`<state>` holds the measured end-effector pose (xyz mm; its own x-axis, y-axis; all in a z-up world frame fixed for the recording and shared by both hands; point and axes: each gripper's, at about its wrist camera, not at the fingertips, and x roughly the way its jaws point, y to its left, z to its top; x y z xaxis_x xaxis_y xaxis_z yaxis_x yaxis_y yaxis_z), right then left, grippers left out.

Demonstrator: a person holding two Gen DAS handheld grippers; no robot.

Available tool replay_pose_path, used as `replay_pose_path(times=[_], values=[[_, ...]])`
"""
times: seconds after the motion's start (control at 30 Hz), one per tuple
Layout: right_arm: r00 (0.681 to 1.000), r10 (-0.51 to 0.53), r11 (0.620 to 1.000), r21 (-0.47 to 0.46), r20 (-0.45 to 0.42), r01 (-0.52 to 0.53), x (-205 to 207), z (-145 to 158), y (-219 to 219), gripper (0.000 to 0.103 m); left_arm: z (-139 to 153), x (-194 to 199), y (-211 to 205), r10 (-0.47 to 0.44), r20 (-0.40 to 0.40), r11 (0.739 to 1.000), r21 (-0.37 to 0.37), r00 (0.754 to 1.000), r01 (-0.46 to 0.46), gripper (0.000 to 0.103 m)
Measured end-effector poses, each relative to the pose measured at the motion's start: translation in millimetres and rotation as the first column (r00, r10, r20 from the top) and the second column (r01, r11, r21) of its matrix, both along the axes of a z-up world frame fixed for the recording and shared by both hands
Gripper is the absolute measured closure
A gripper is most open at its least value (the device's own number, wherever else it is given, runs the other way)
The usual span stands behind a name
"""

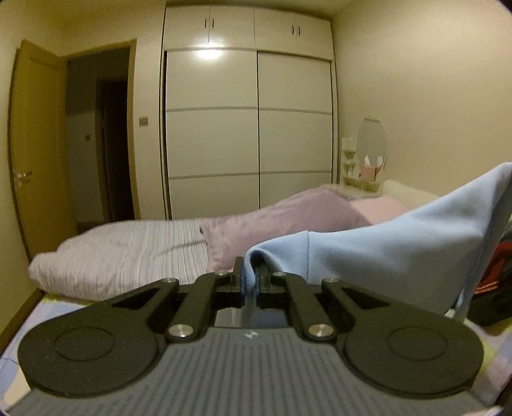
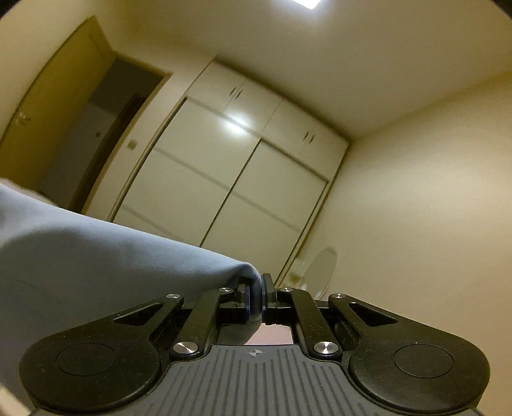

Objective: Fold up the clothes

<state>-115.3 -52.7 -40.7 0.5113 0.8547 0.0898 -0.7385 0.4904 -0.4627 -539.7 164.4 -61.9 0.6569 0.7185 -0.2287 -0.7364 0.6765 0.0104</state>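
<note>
Left wrist view: my left tool (image 1: 250, 275) is closed, and its two pads pinch a rolled edge of the light blue garment (image 1: 384, 252). From that pinch the fabric spreads to the right and rises to a peak at the right edge of the view, where a vertical fold hangs down. The garment is held above the bed (image 1: 128, 252), which carries a white striped cover and, further back, a pink blanket (image 1: 288, 217). Behind the bed stands a cream wardrobe (image 1: 249, 128) with two sliding doors and upper cabinets. To the left of the wardrobe a wooden door (image 1: 35, 144) stands open onto a dark hallway. At the far right of the bed, against the wall, an oval mirror (image 1: 371, 140) stands with small items beside it; these are too small for me to identify. A dark and red object (image 1: 492, 272) lies behind the hanging fold at the right edge; I cannot tell what it is. Right wrist view: my right tool (image 2: 255, 291) is closed as well, with a fold of the same blue garment (image 2: 96, 256) clamped between its pads. The fabric runs from the pinch to the left and fills the lower left of the view. This view is tilted, showing the wardrobe (image 2: 230, 179), the open door (image 2: 54, 89) and a bright ceiling light (image 2: 307, 2) at the top edge.
</note>
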Motion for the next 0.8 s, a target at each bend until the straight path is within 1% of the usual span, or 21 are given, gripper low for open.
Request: replay_pose_path(times=[0.13,0.2,0.23,0.3,0.33,0.37,0.4,0.43,0.47,0.5,0.53,0.57,0.6,0.63,0.67,0.7,0.73,0.77,0.8], values=[[0.999,0.014,1.000,-0.002,0.051,-0.014,0,28,-14,0.099,22,-8,-8,0.016,0.044,1.000,-0.010,0.999,-0.016,0.099],[0.998,0.031,0.999,-0.013,0.056,-0.030,5,31,-6,0.099,26,-1,6,0.027,0.046,0.999,-0.019,0.999,-0.026,0.099],[0.998,0.039,0.999,-0.029,0.058,-0.037,10,28,3,0.099,23,6,20,0.034,0.039,0.999,-0.033,0.999,-0.032,0.099],[0.997,0.056,0.996,-0.079,0.049,-0.052,21,16,29,0.099,9,25,56,0.046,0.033,0.995,-0.091,0.998,-0.043,0.099],[0.998,0.063,0.990,-0.125,0.021,-0.060,30,6,51,0.099,-6,38,81,0.061,0.026,0.989,-0.139,0.998,-0.056,0.098],[0.997,0.068,0.984,-0.166,-0.025,-0.071,39,-8,74,0.099,-21,50,106,0.073,0.014,0.980,-0.186,0.997,-0.069,0.098],[0.993,0.064,0.971,-0.225,-0.098,-0.085,48,-25,101,0.098,-40,61,133,0.093,-0.012,0.968,-0.235,0.996,-0.093,0.092],[0.983,0.039,0.942,-0.321,-0.181,-0.096,59,-49,138,0.097,-62,76,159,0.127,-0.048,0.949,-0.286,0.991,-0.136,0.085],[0.974,0.001,0.906,-0.413,-0.228,-0.097,69,-76,169,0.081,-86,89,183,0.158,-0.088,0.925,-0.337,0.984,-0.178,0.075],[0.973,-0.033,0.872,-0.483,-0.230,-0.084,77,-105,191,0.045,-112,102,206,0.183,-0.133,0.896,-0.385,0.974,-0.221,0.070],[0.971,-0.068,0.832,-0.550,-0.229,-0.072,85,-134,213,0.036,-140,114,226,0.209,-0.189,0.861,-0.431,0.960,-0.272,0.072],[0.969,-0.097,0.792,-0.607,-0.228,-0.064,93,-161,232,0.035,-165,123,239,0.234,-0.242,0.822,-0.468,0.941,-0.325,0.073],[0.965,-0.110,0.766,-0.639,-0.236,-0.069,98,-185,240,0.035,-186,127,244,0.242,-0.265,0.790,-0.505,0.933,-0.348,0.074],[0.959,-0.121,0.743,-0.664,-0.257,-0.084,103,-207,246,0.035,-207,128,243,0.238,-0.266,0.761,-0.547,0.934,-0.350,0.074],[0.938,-0.125,0.736,-0.665,-0.322,-0.130,108,-220,243,0.035,-226,127,240,0.231,-0.261,0.736,-0.582,0.937,-0.344,0.074],[0.914,-0.128,0.728,-0.662,-0.385,-0.177,113,-234,240,0.035,-240,127,233,0.216,-0.250,0.719,-0.614,0.944,-0.327,0.074],[0.885,-0.133,0.720,-0.657,-0.447,-0.223,118,-247,236,0.035,-255,130,224,0.194,-0.243,0.693,-0.652,0.950,-0.308,0.074],[0.843,-0.142,0.714,-0.644,-0.519,-0.276,123,-261,233,0.035,-269,133,214,0.176,-0.234,0.666,-0.687,0.956,-0.291,0.074],[0.764,-0.161,0.712,-0.610,-0.625,-0.348,131,-273,228,0.036,-279,136,206,0.168,-0.217,0.638,-0.719,0.962,-0.274,0.074]])
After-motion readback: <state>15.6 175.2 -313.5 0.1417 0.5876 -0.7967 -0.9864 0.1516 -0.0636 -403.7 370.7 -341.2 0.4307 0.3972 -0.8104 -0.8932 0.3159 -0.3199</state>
